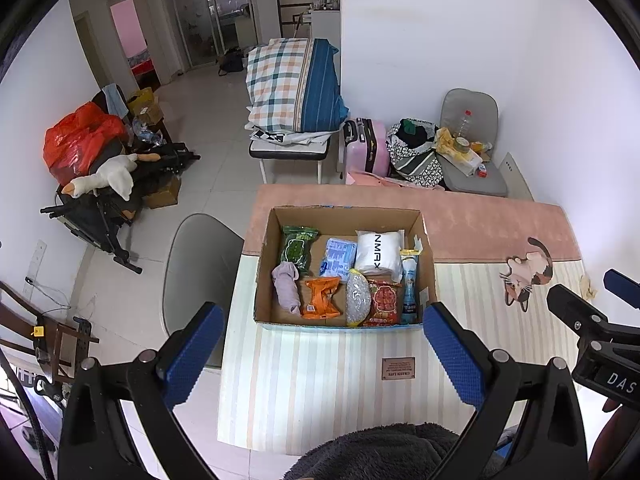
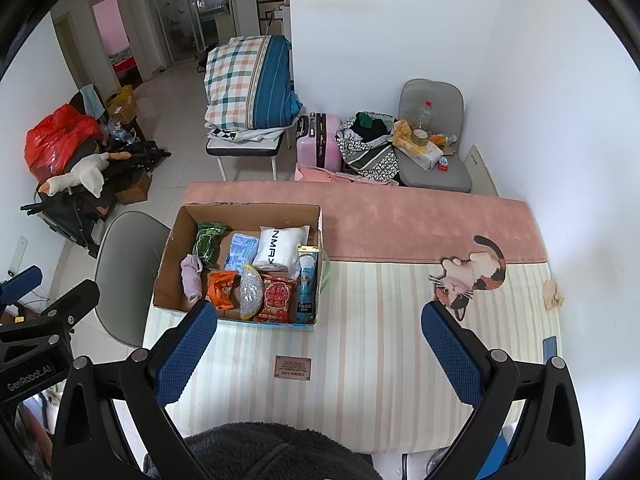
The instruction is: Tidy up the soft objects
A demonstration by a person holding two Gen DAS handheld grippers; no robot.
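Observation:
An open cardboard box stands on the striped table mat. Inside lie a lilac cloth roll, a white pouch, a blue tissue pack, green, orange and red packets, a bubble-wrap wad and a blue bottle. My left gripper hangs open above the box's near wall, holding nothing. Right of the box, my right gripper is open and empty over the mat.
A grey chair is tucked at the table's left side. A crumpled tissue lies near the mat's right edge, by a cat picture. Dark fleece fills the bottom. Bedding, a pink suitcase and clutter stand behind the table.

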